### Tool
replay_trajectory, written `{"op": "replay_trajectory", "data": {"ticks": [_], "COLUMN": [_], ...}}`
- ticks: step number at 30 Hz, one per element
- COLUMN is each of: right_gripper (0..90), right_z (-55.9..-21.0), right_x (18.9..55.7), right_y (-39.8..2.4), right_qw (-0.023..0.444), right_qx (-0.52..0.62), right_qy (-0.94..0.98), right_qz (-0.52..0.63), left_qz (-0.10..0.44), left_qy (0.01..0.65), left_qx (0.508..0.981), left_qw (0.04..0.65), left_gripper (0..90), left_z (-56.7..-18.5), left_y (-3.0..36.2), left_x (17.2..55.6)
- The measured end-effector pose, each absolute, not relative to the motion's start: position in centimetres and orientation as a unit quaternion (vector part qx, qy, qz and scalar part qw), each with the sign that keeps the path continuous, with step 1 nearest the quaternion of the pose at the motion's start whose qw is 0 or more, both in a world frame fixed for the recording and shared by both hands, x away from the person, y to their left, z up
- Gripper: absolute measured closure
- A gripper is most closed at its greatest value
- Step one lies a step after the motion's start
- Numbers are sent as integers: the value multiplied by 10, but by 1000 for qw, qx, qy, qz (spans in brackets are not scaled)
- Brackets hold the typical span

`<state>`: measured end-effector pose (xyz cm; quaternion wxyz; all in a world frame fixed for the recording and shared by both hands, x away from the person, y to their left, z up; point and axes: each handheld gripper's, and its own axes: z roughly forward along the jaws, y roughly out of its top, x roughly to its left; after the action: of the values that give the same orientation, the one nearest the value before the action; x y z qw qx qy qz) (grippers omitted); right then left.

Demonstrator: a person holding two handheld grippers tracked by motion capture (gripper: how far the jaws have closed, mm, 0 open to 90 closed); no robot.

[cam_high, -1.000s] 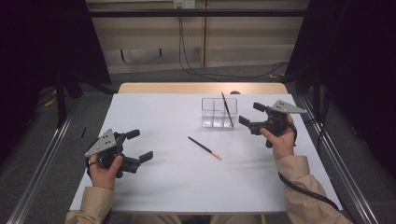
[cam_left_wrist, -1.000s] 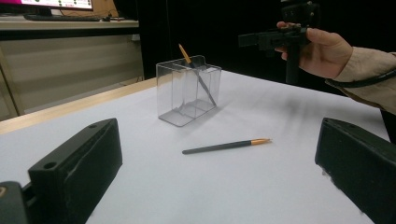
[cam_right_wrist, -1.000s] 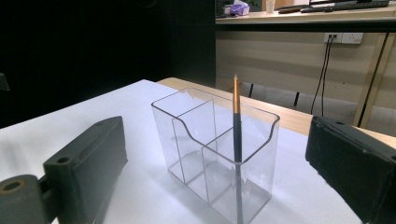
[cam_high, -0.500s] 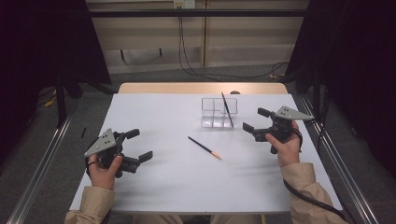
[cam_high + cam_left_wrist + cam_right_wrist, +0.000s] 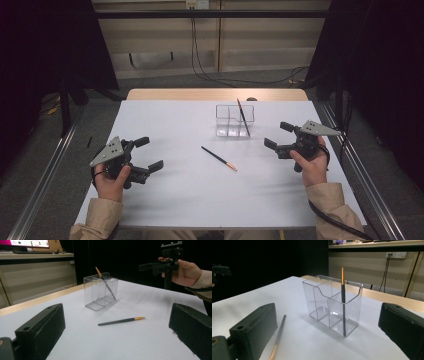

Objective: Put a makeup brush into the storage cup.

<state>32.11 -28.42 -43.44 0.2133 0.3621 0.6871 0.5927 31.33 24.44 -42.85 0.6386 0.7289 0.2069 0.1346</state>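
the left gripper (image 5: 148, 154) and the right gripper (image 5: 278, 136) both hover with jaws wide apart, holding and touching nothing. a slim black pencil with a gold tip (image 5: 219, 158) lies flat on the white table (image 5: 200, 200) between them, near the clear plastic three-compartment holder (image 5: 231, 125), where a second black pencil (image 5: 243, 118) leans

Open table (image 5: 190, 200) lies all around the loose pen (image 5: 219, 158) at centre, reachable from left, right and near. Just beyond it, the clear holder (image 5: 227, 120) with a standing pen (image 5: 243, 117) blocks the far side.
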Motion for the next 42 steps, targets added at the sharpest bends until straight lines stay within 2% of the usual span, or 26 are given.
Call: {"op": "replay_trajectory", "data": {"ticks": [42], "right_gripper": [18], "right_z": [-438], "right_x": [276], "right_y": [-313], "right_qw": [226], "right_qx": [374], "right_qy": [701], "right_qz": [563], "left_qz": [135], "left_qy": [209], "left_qx": [727], "left_qw": [640], "left_gripper": [4], "left_z": [-429], "left_y": [248], "left_x": [311]}}
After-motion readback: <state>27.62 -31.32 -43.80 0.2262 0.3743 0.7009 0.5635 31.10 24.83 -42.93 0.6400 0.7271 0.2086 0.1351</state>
